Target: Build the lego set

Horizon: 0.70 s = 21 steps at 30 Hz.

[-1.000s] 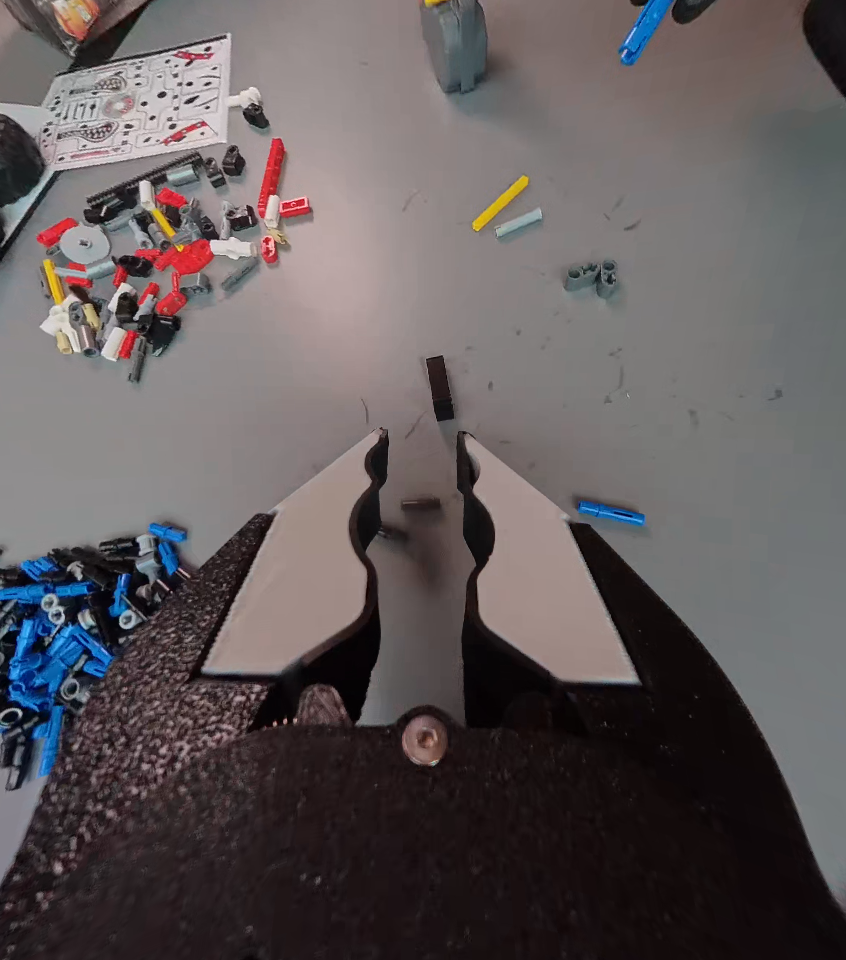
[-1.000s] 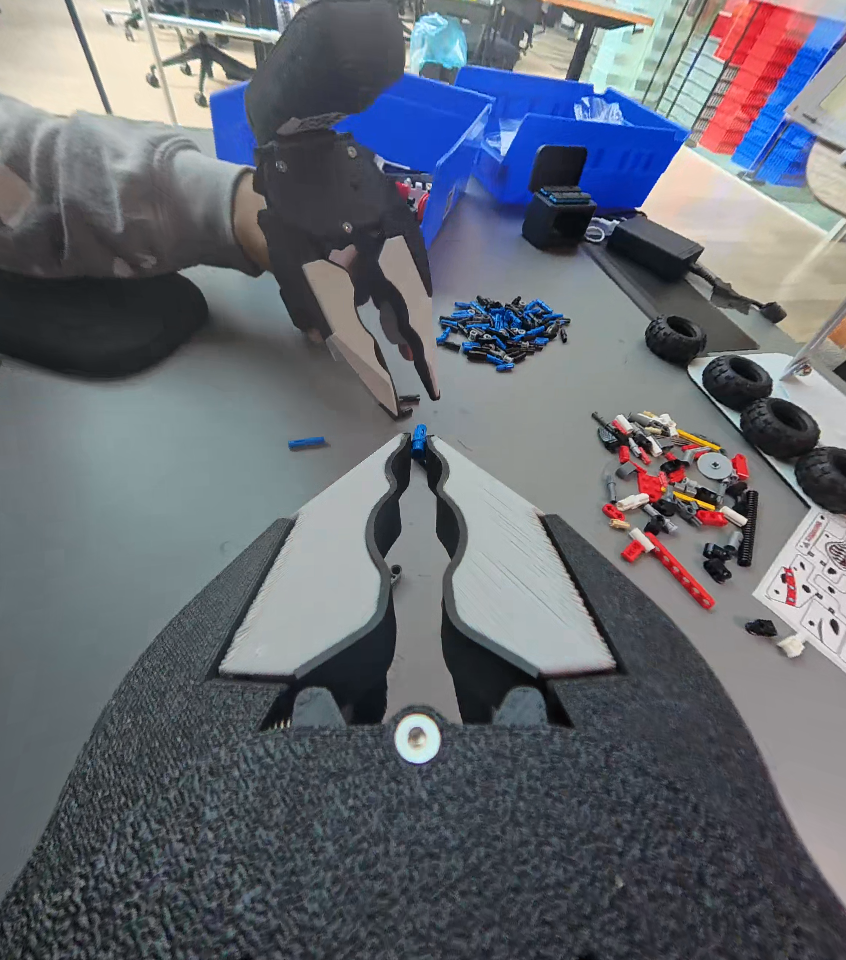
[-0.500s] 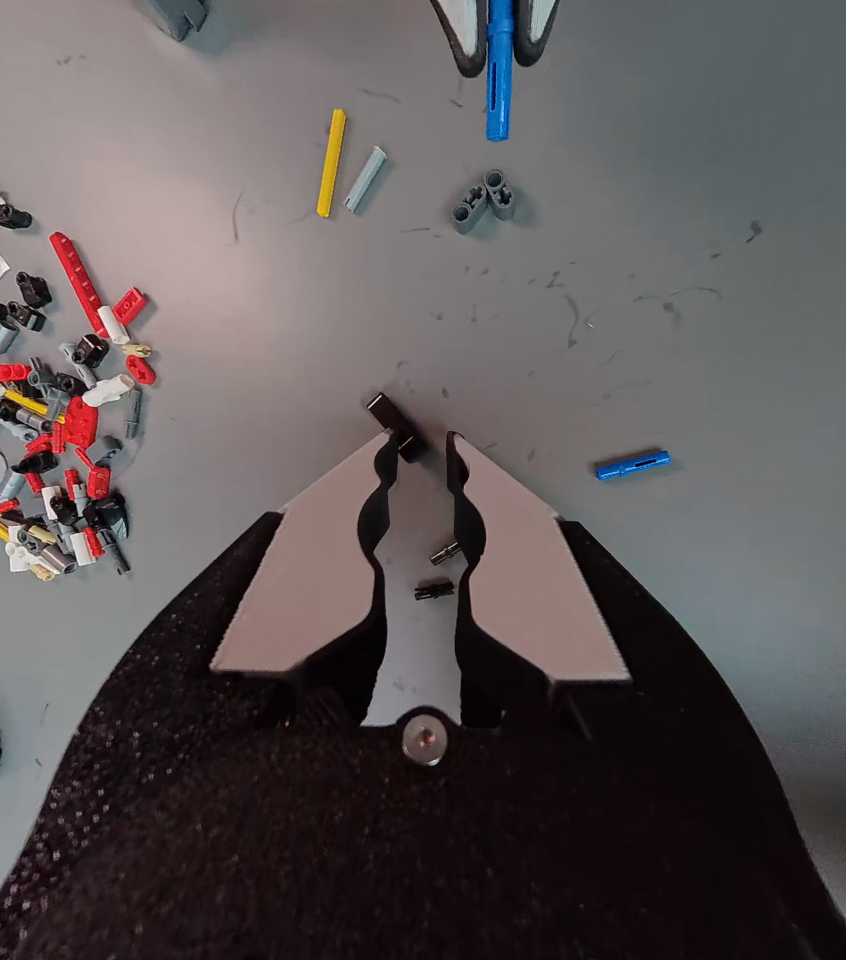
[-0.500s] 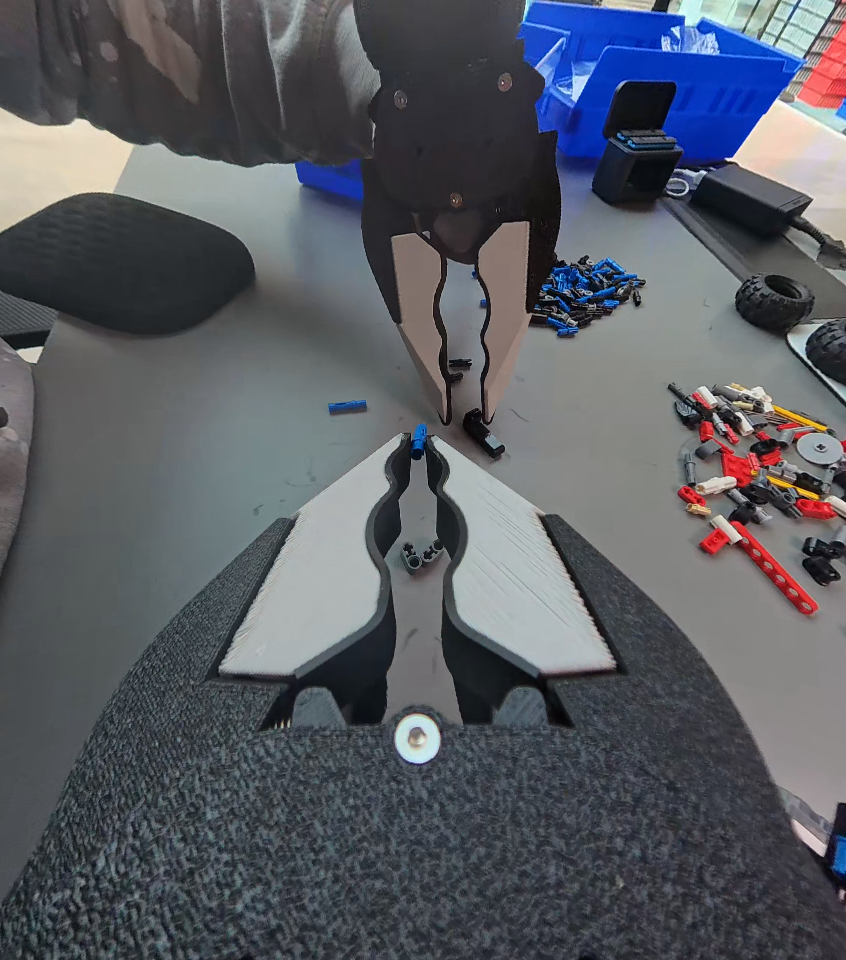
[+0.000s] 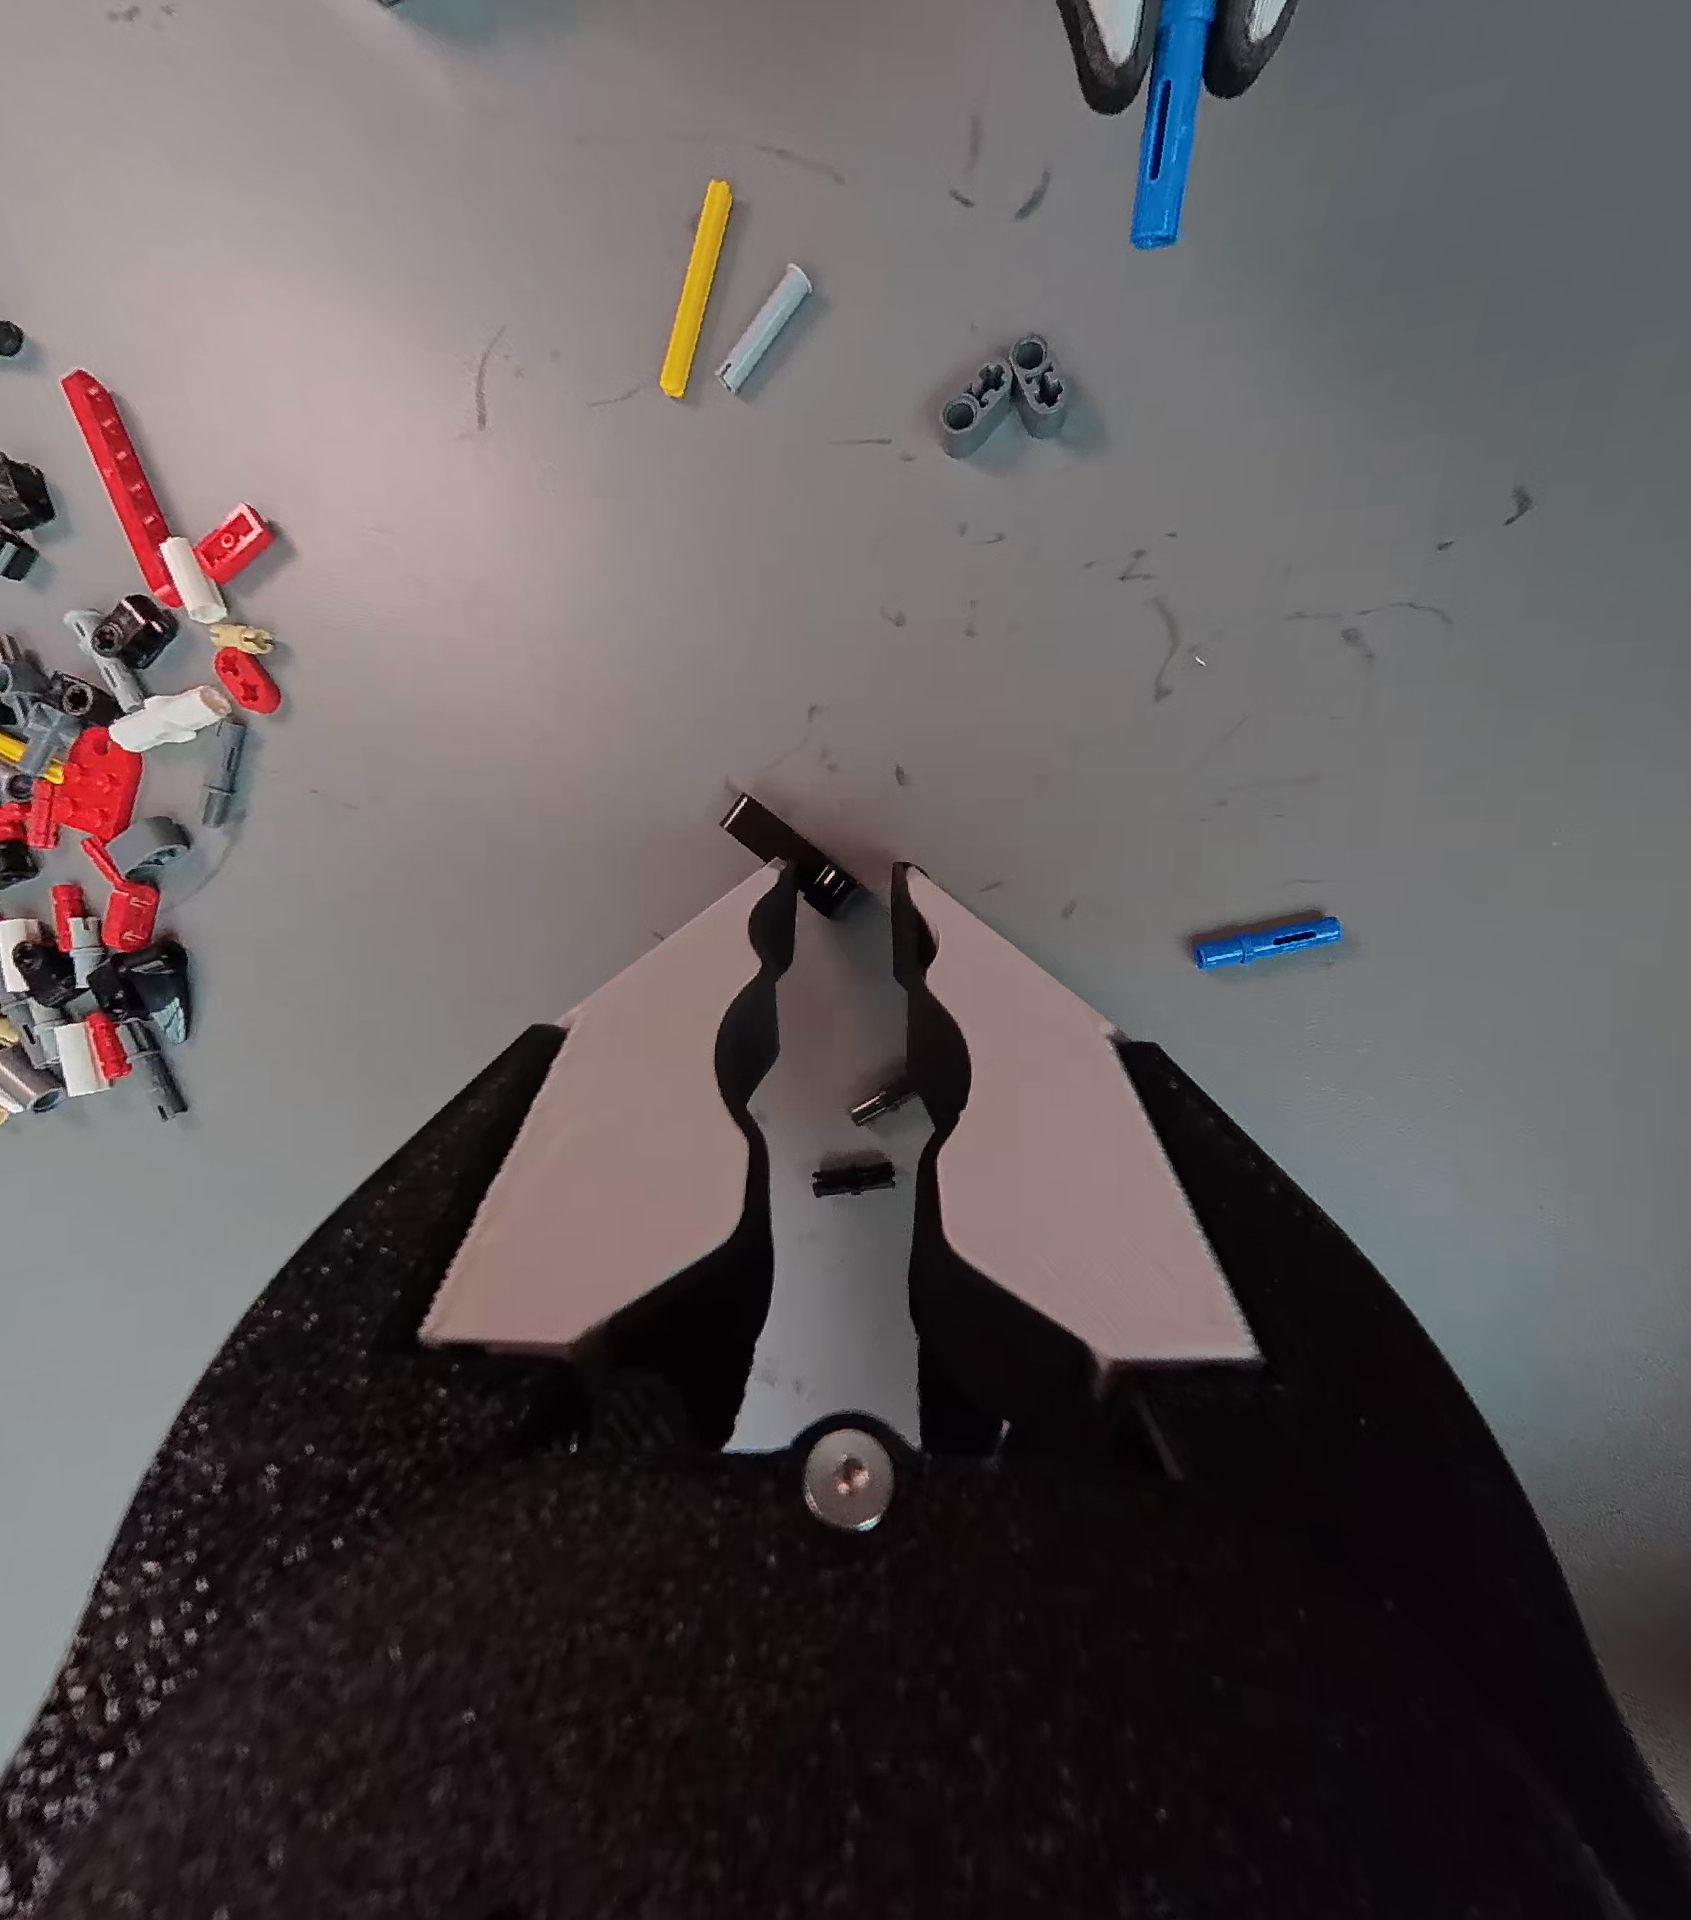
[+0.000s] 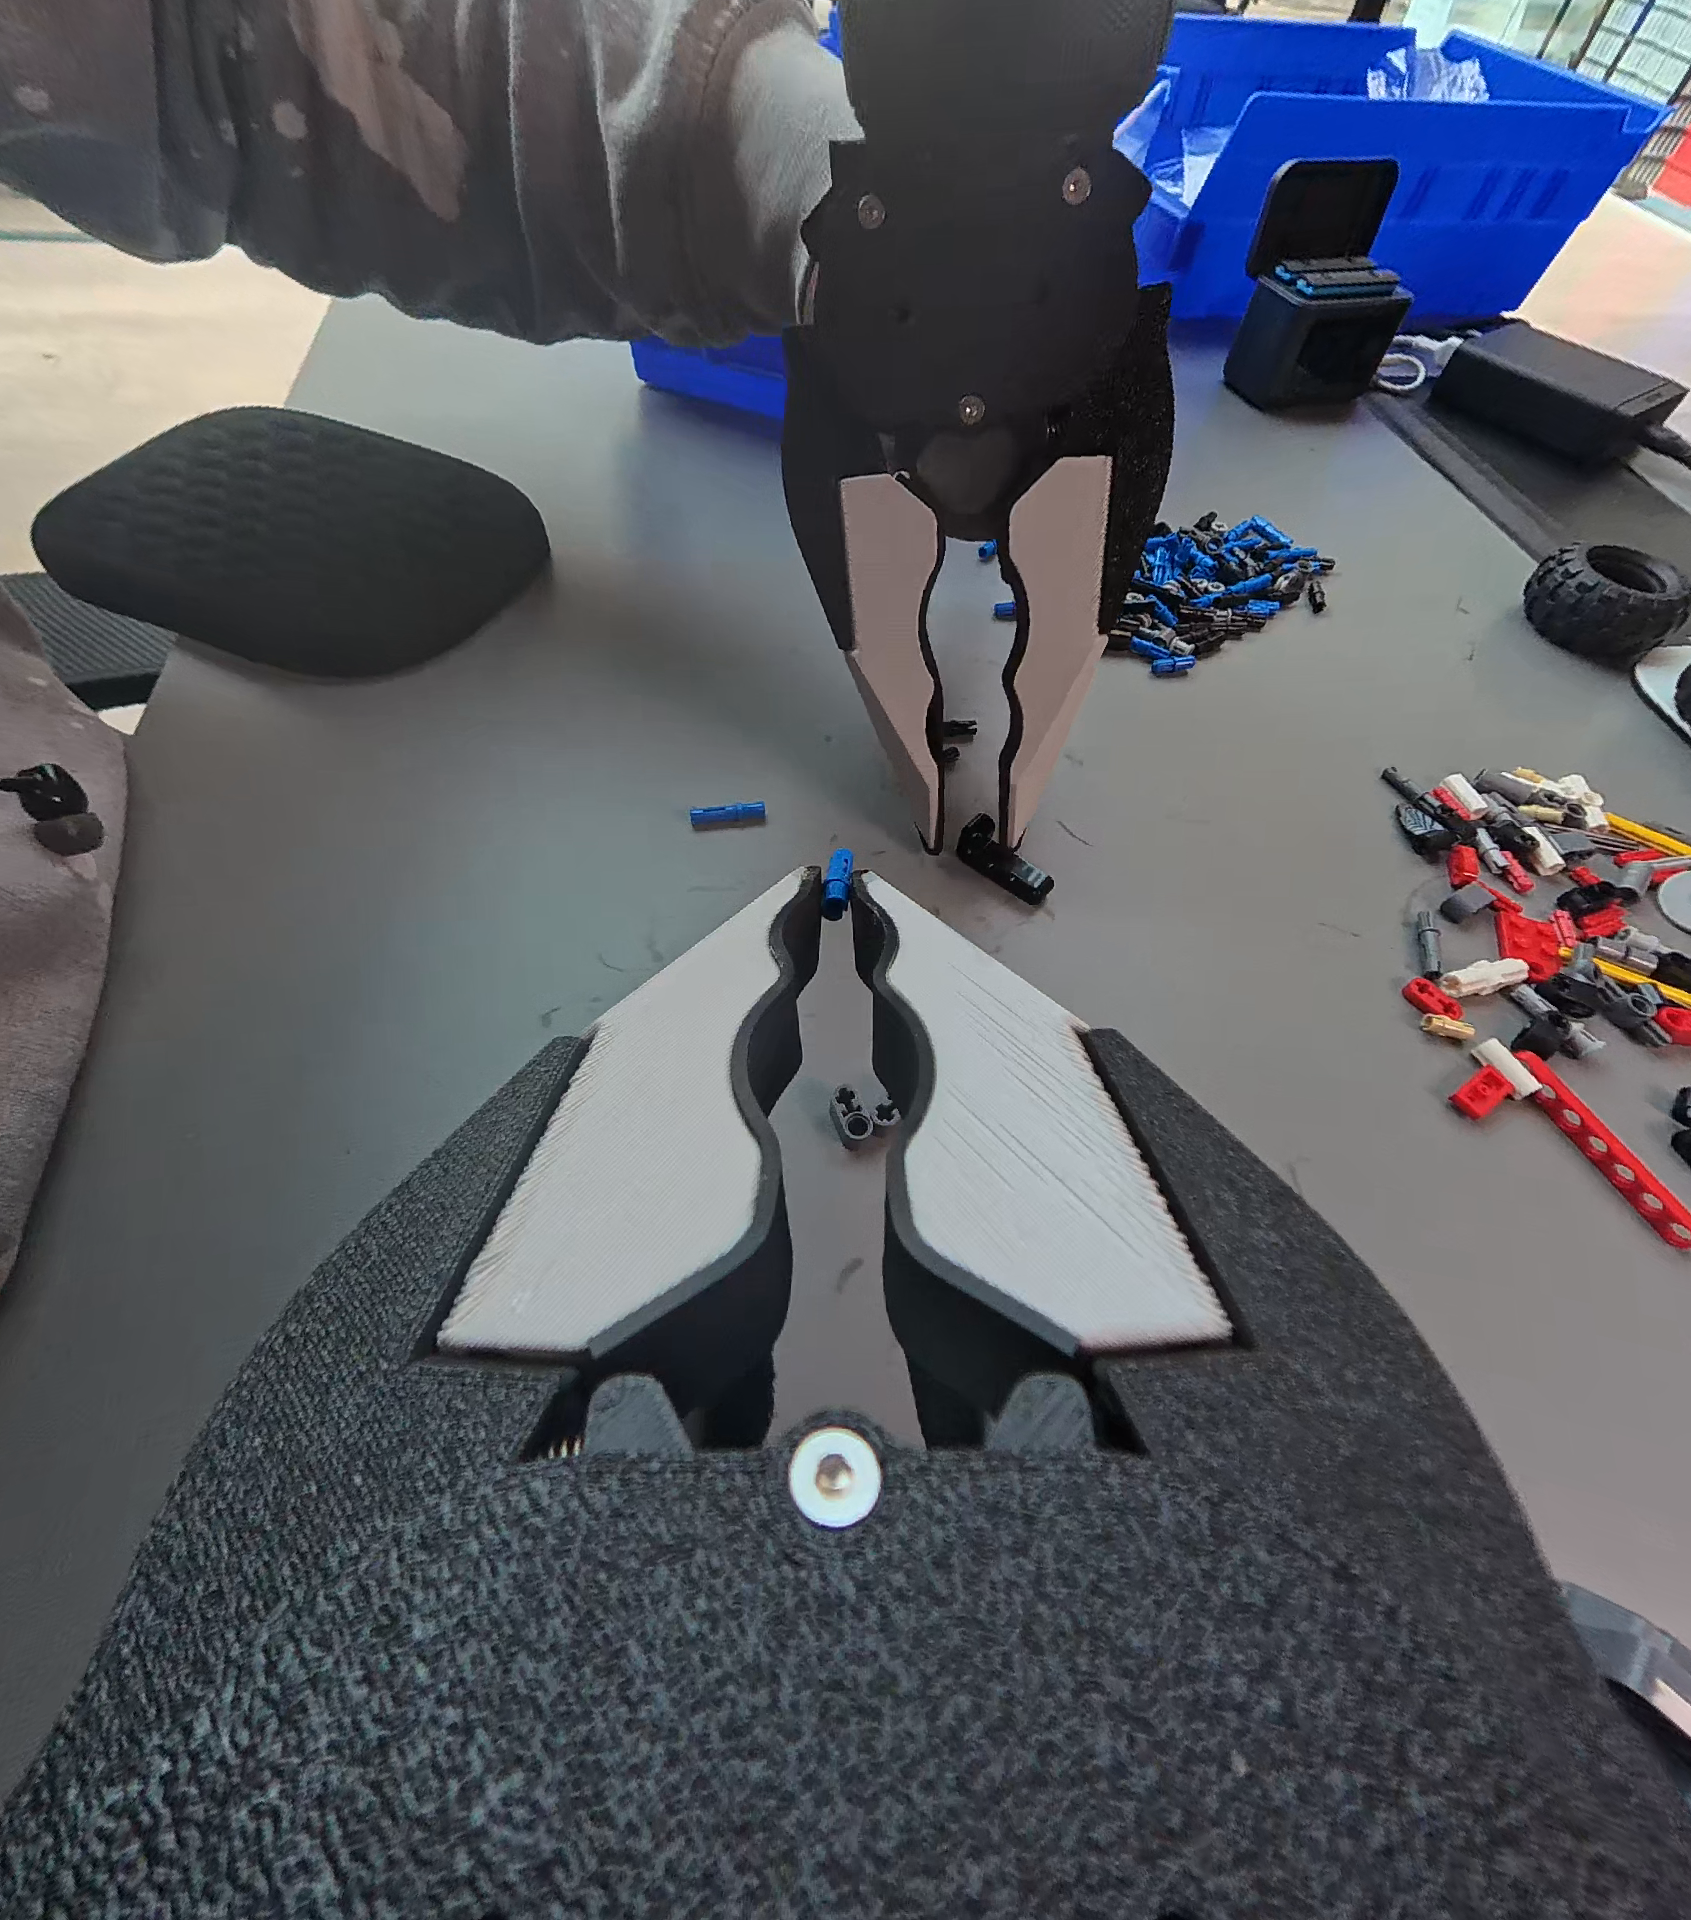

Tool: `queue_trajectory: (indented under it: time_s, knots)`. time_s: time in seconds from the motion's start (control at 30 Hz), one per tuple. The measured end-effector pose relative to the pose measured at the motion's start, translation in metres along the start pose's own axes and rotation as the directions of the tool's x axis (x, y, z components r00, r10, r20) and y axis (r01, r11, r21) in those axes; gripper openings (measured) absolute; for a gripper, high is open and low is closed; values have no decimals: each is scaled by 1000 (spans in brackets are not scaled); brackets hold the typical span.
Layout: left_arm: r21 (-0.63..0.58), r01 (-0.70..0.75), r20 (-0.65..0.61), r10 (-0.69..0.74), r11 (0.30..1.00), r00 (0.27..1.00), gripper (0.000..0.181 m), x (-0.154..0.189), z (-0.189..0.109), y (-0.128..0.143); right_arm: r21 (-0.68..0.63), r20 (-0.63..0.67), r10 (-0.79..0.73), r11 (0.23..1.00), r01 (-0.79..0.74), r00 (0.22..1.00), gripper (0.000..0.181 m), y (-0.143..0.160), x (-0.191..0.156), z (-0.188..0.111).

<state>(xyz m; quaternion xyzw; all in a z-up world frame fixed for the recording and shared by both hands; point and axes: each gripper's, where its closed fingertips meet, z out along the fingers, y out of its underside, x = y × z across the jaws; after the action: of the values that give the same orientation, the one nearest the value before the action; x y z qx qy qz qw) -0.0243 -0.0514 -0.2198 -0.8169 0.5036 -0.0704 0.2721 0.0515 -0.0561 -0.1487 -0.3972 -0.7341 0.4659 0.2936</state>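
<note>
Status, build: early, by my read. No assembled sub-unit in either view; nearly all parts loose on the grey table [image 5: 1443, 727].

Item 1. Left gripper [image 5: 839, 883]: fingers narrowly apart, tips down at the table, empty. Black beam [image 5: 787, 854] lies across its 11 o'clock fingertip, one end between the tips; touching or just beside, can't tell. I judge a pickup is being lined up, not yet made.

Item 2. Right gripper [image 6: 834, 883]: fingers closed on a blue pin [image 6: 835, 881], held above the table.

Item 3. Loose stock, left wrist view: yellow axle [image 5: 696, 288] and light grey axle [image 5: 764, 327] side by side at 12 o'clock; two grey connectors [image 5: 1007, 397] at 1 o'clock; spare blue pin [image 5: 1267, 940] at 3 o'clock; mixed red/black/white pile [image 5: 51, 769] at 9 o'clock; two small black pins [image 5: 853, 1177] on the table between my left fingers.

Left to do: practically the whole set.

View diffs:
- Right wrist only: tyres [image 6: 1607, 598] at 2 o'clock, blue/black pin pile [image 6: 1215, 592] at 1 o'clock, blue bins [image 6: 1392, 177] at the far edge, black pad [image 6: 290, 535] at 10 o'clock, a sleeve [image 6: 405, 156] behind the left gripper. Also shows the beam's far end sticking out past the left tips.
- Left wrist only: both axles; full length of the held pin, seen at 12–1 o'clock.
</note>
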Motion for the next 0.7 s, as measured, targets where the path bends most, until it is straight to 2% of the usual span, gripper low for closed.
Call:
queue_trajectory:
  time_s: [0.7]
  knots:
    - [28,2,-4,-2,1000,1000,11,13,-10,-1,-14,30,44,999,-44,999,6,8,-1,3]
